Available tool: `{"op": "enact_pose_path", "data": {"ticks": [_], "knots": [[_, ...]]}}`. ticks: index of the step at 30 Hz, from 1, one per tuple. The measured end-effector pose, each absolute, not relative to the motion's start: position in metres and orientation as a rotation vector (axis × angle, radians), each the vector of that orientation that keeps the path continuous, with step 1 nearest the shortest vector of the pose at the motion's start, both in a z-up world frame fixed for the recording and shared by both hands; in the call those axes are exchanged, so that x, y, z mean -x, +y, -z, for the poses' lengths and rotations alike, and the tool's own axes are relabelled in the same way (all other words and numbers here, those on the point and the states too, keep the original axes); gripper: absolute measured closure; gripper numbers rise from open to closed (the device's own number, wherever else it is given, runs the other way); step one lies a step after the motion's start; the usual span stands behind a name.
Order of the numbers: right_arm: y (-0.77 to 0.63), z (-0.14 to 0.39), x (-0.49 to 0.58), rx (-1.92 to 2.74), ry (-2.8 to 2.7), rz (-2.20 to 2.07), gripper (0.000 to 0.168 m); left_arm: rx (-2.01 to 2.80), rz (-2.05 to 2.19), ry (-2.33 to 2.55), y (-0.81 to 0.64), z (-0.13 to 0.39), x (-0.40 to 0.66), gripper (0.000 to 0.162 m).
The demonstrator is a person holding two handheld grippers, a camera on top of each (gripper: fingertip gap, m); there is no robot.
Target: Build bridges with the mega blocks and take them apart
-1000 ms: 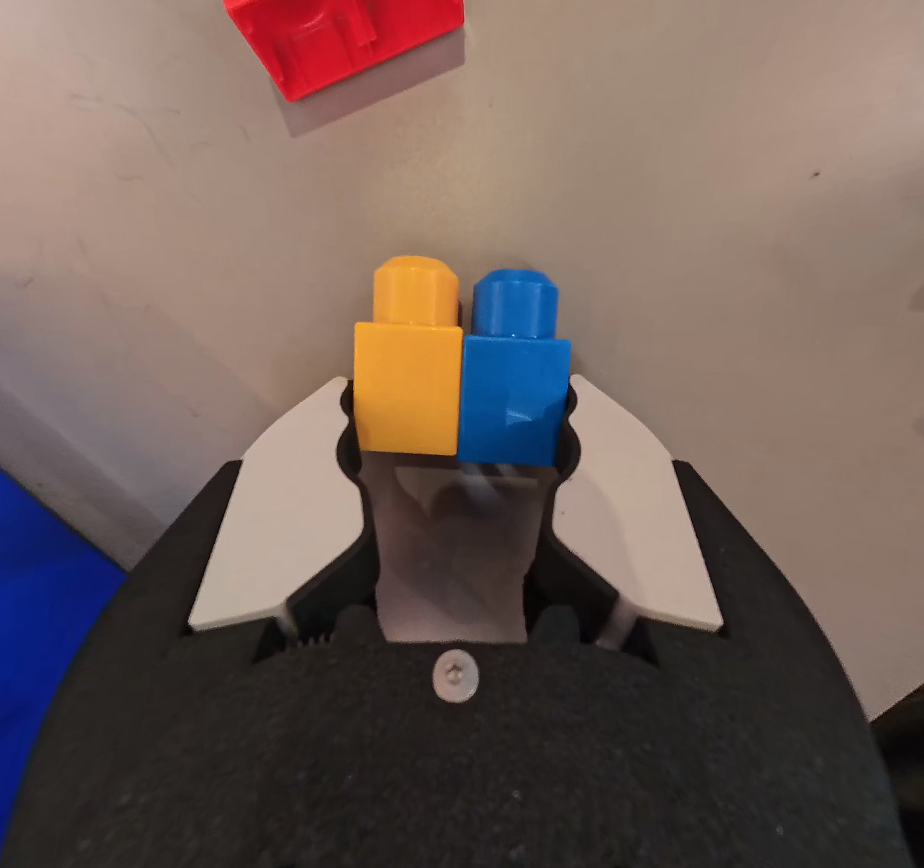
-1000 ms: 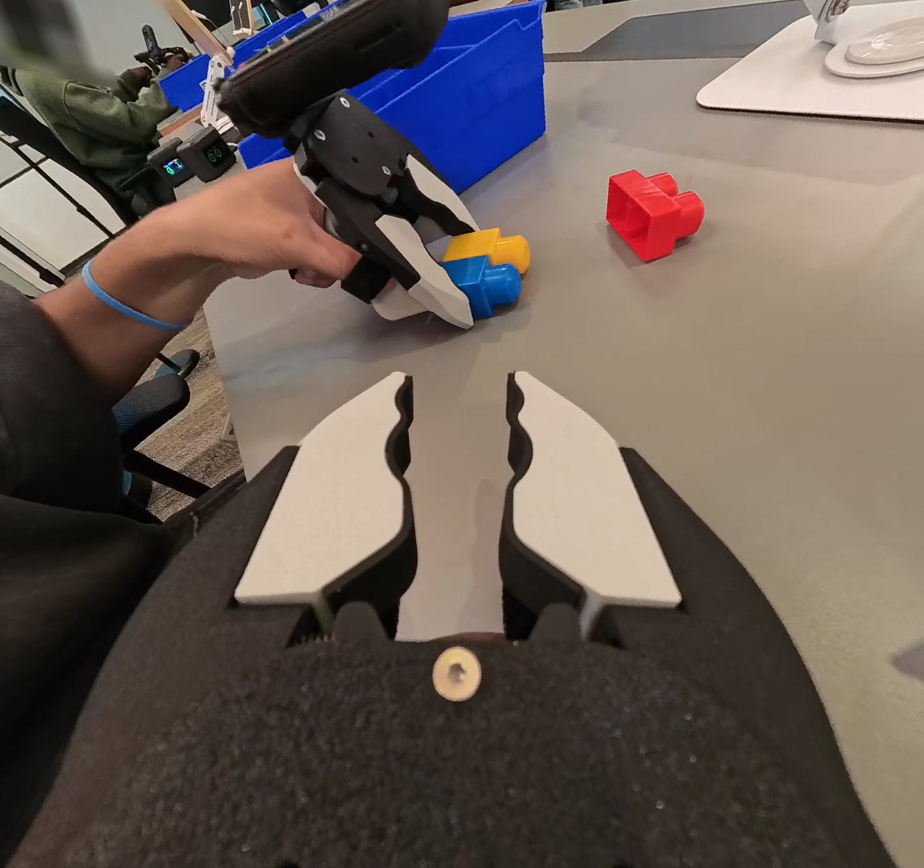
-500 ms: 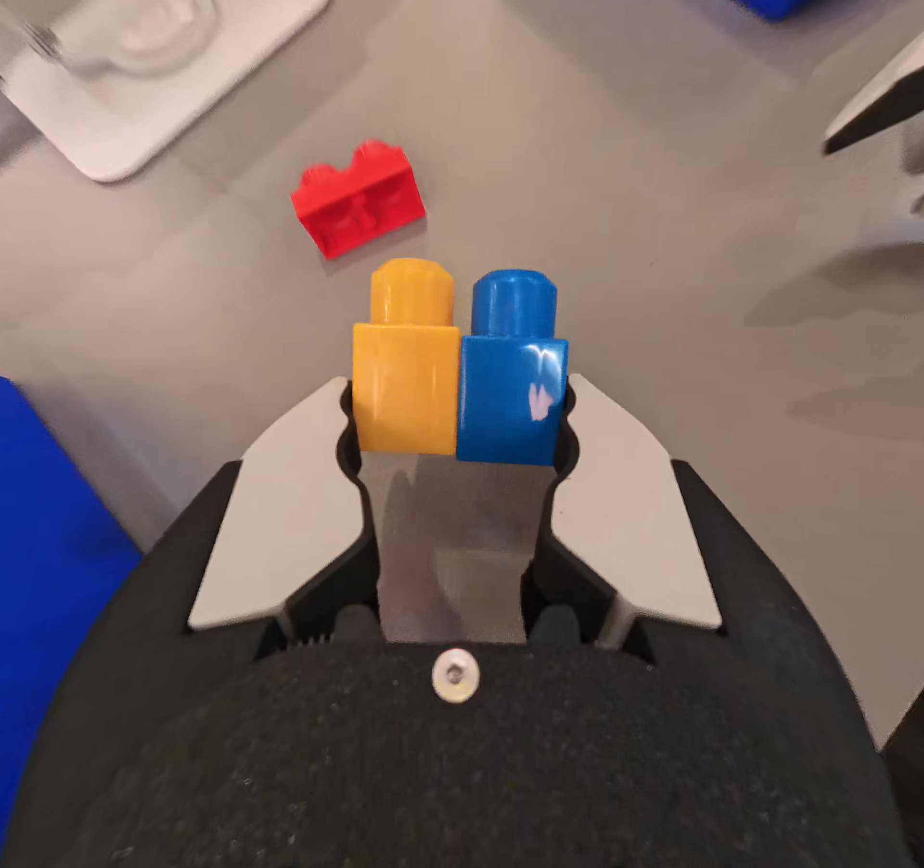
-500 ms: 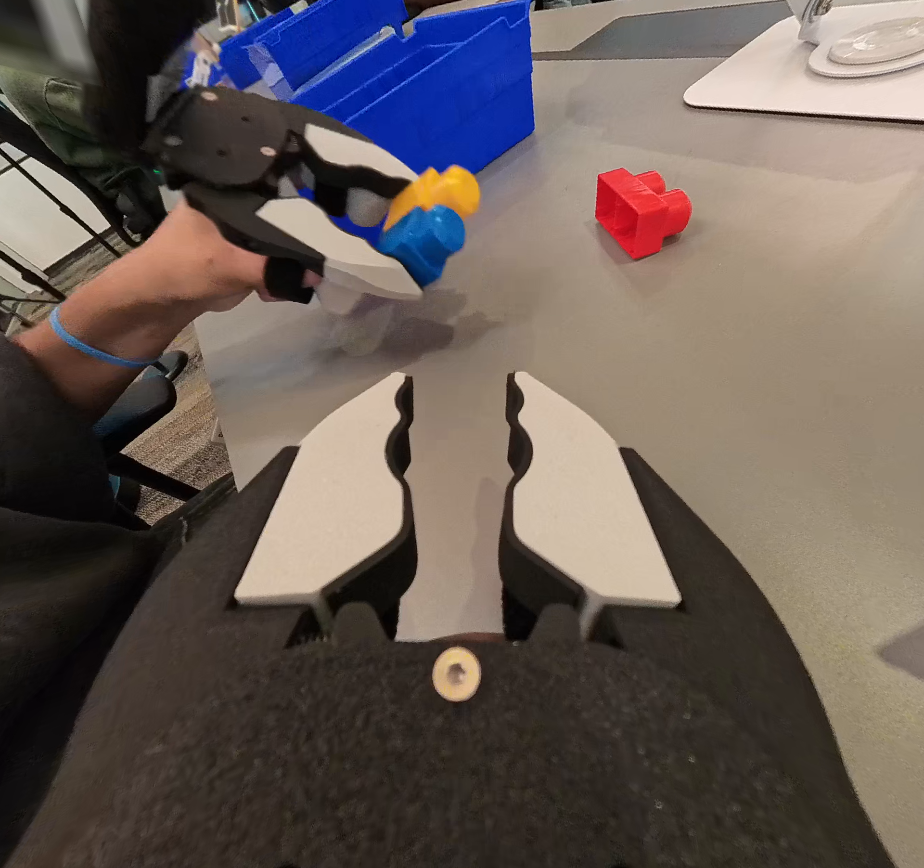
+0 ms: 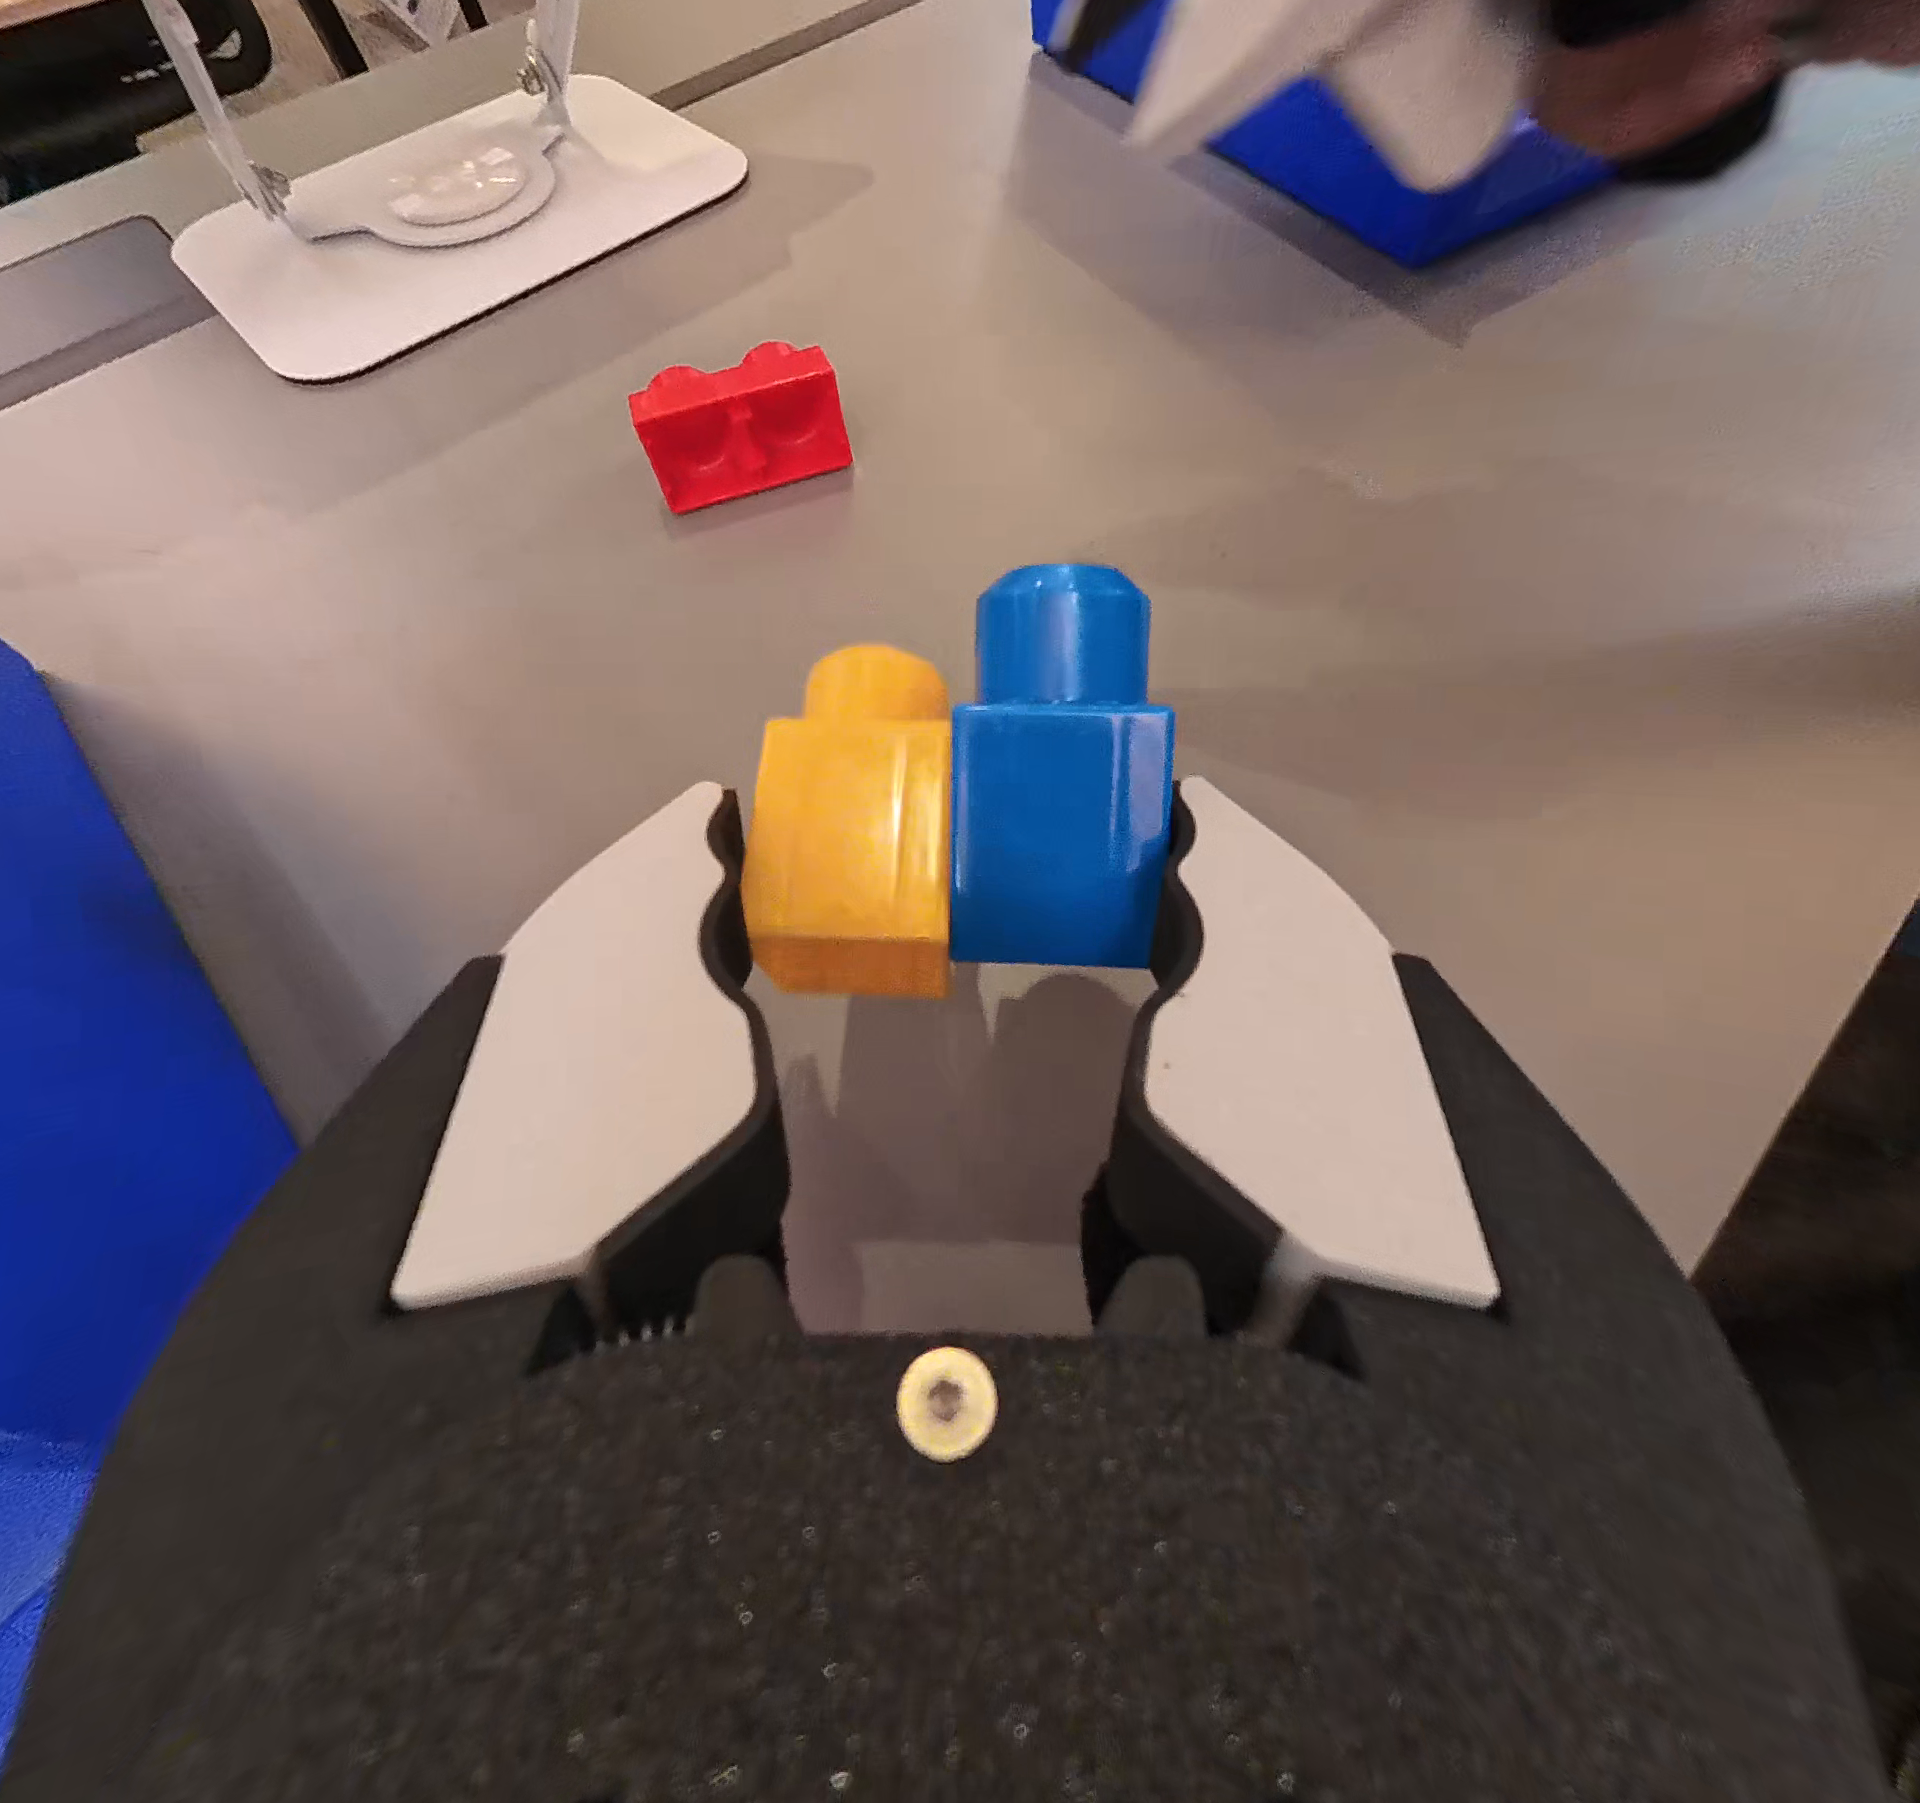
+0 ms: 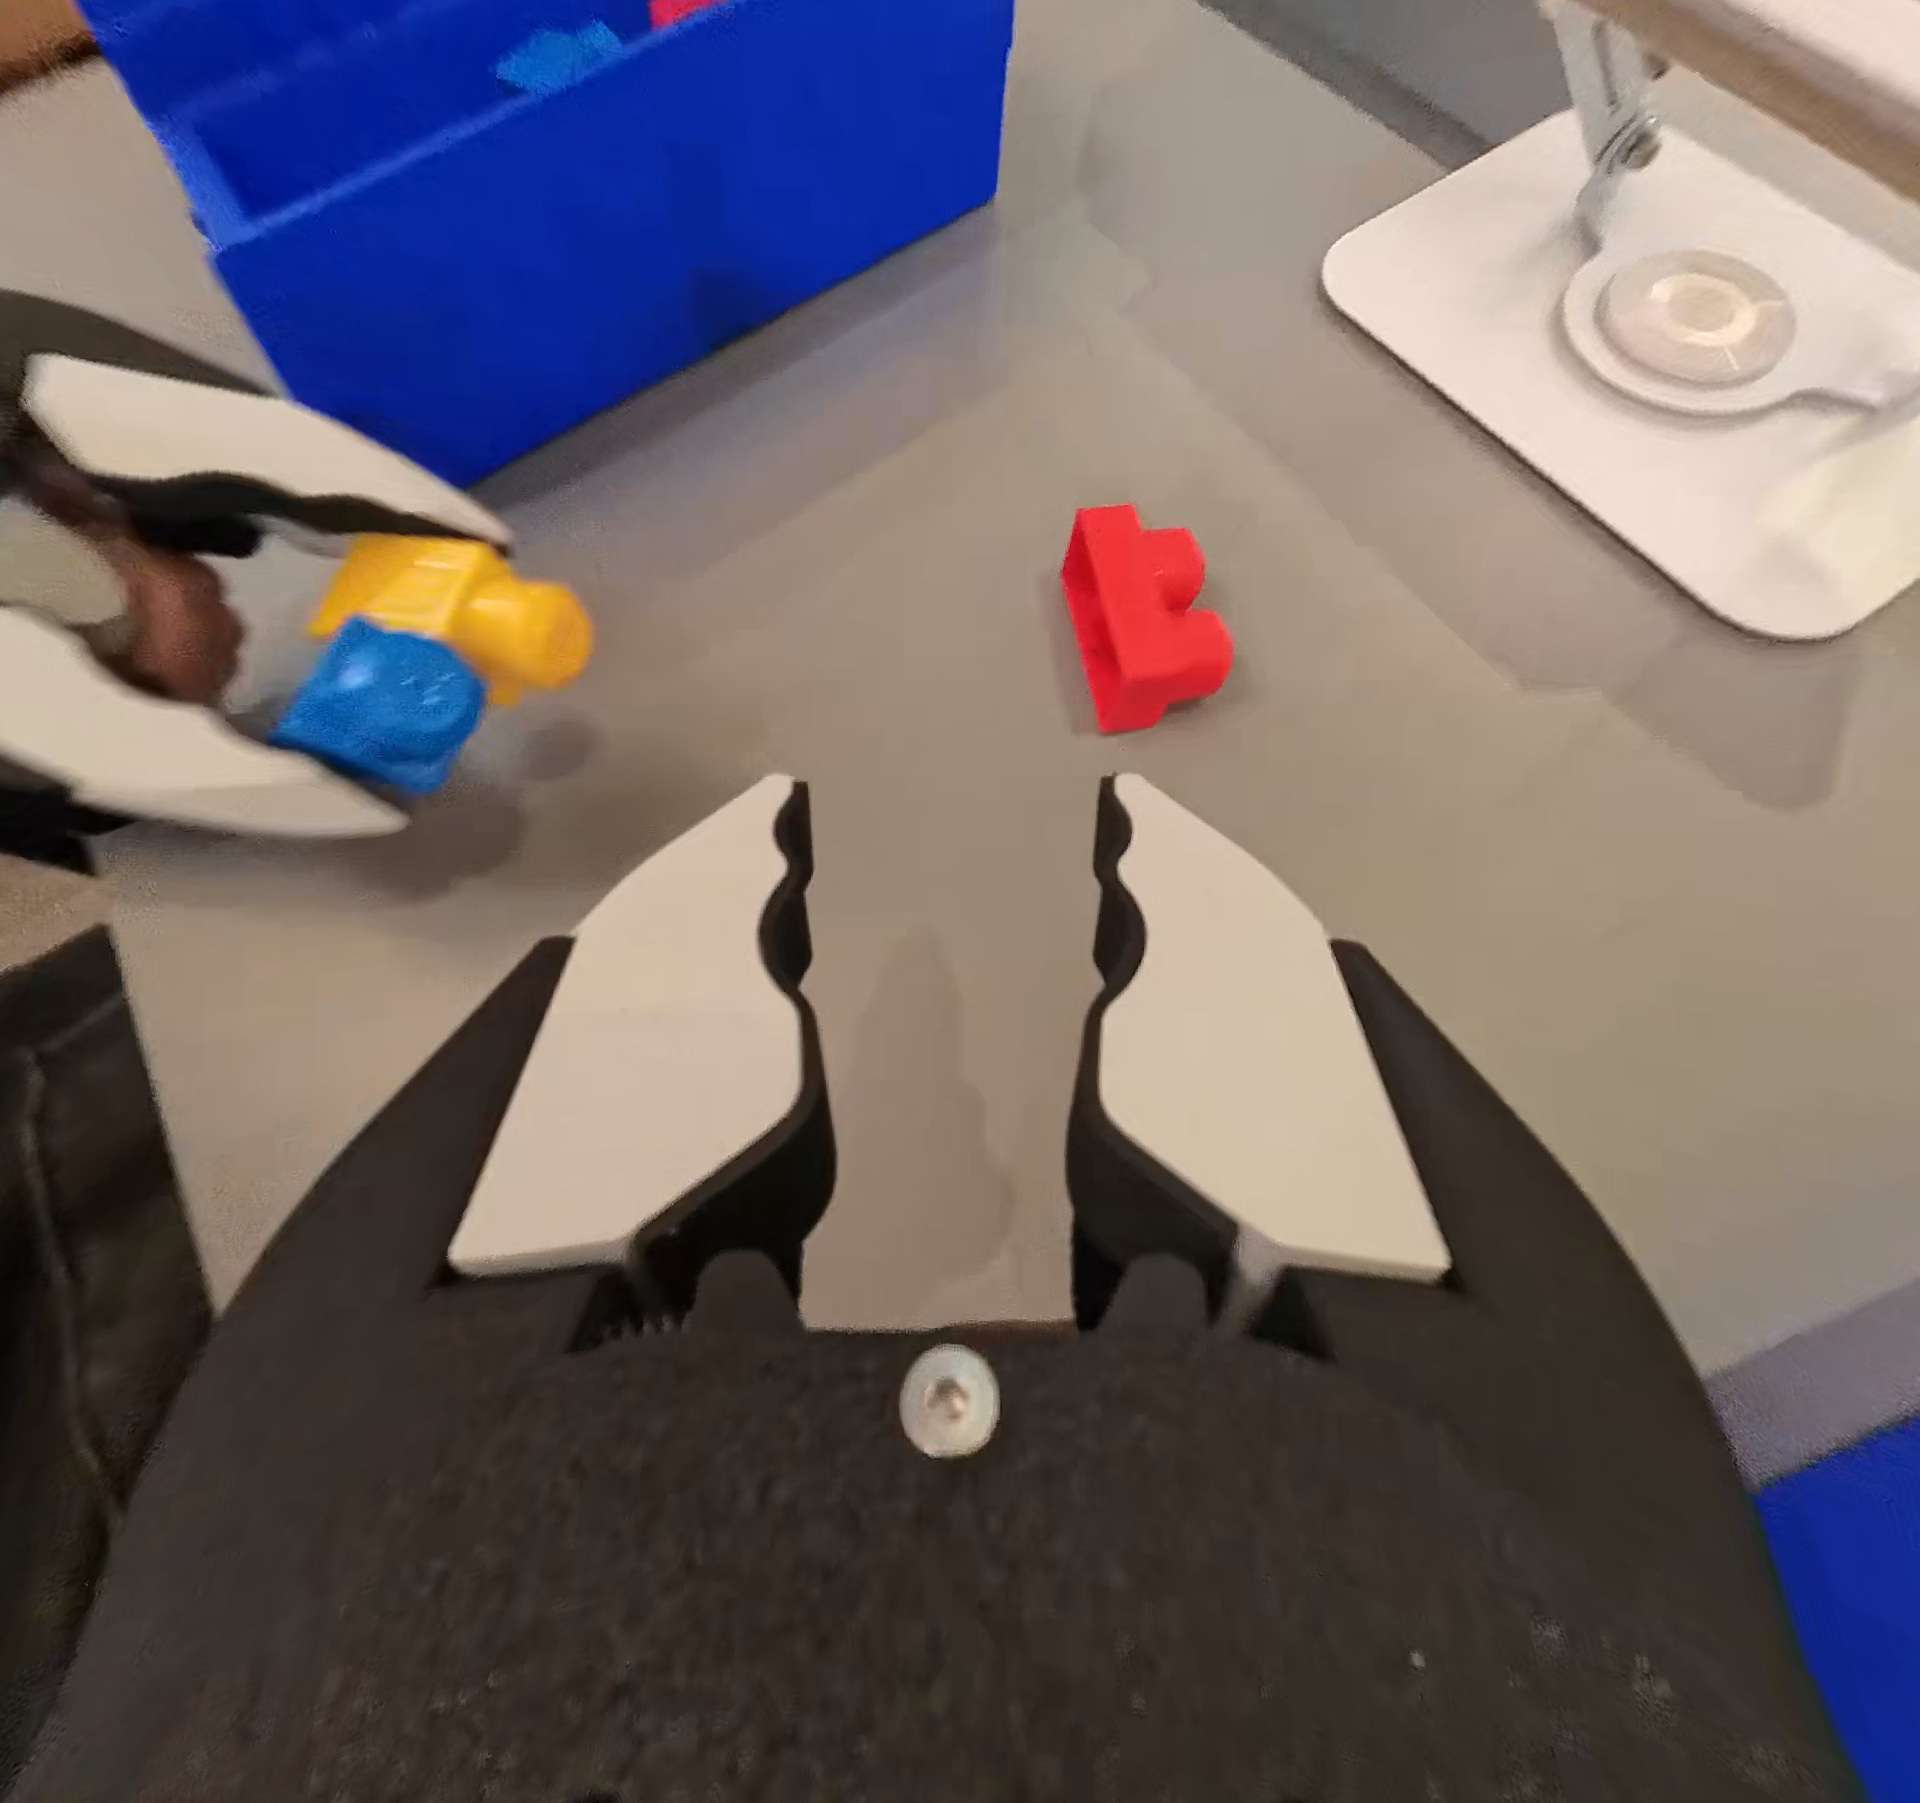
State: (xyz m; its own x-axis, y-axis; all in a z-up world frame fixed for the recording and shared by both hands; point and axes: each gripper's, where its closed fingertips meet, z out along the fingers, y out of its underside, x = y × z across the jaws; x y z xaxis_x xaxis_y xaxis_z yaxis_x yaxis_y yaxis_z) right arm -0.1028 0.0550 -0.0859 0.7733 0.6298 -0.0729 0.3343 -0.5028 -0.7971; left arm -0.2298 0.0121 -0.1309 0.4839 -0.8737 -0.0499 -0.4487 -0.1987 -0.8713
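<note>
Grey tabletop [image 6: 1351,922] fills both views. At its far left stands a blue bin [image 6: 623,226] with blurred blocks inside; at the far right rests a white stand base [image 6: 1455,319]. Nearest, the right gripper [image 6: 951,797] hovers over bare table, fingers apart and empty. To the left, the left gripper [image 5: 956,797] is clamped on two single-stud blocks pressed side by side: a yellow block [image 5: 847,849], tilted, and a blue block [image 5: 1060,818]. Farther off, a red two-stud block [image 6: 1143,621] lies on its side on the table, well apart from both grippers.
</note>
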Motion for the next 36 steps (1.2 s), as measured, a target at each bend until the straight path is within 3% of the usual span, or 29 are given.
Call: {"op": "enact_pose_path", "data": {"ticks": [2, 3, 4, 6, 11, 16, 28, 36], "knots": [[0.085, 0.090, 0.107, 2.196, -0.748, -0.462, 0.113, 1.815, 0.595, 1.121, 0.009, 0.129, 0.230, 0.089], [0.098, 0.094, 0.109, 2.250, -0.725, -0.522, 0.113, 1.801, 0.613, 1.126, 0.006, 0.127, 0.230, 0.128], [0.107, 0.097, 0.117, 2.302, -0.688, -0.645, 0.112, 1.785, 0.637, 1.128, 0.003, 0.125, 0.230, 0.130], [0.126, 0.098, 0.129, 2.340, -0.600, -0.855, 0.116, 1.783, 0.668, 1.129, -0.001, 0.125, 0.230, 0.131], [0.163, 0.136, 0.114, 2.510, -0.553, -0.801, 0.114, 1.814, 0.634, 1.122, 0.005, 0.132, 0.234, 0.131], [0.152, 0.117, 0.124, 2.349, -0.526, -0.783, 0.116, 1.847, 0.688, 1.097, 0.005, 0.137, 0.241, 0.131], [0.008, 0.107, 0.109, 2.035, -0.489, -0.596, 0.116, 1.852, 0.532, 1.236, 0.015, 0.139, 0.217, 0.132], [-0.059, 0.106, 0.115, 1.998, -0.528, -0.562, 0.116, 2.237, 0.239, 1.628, 0.042, 0.149, 0.203, 0.132]]}}
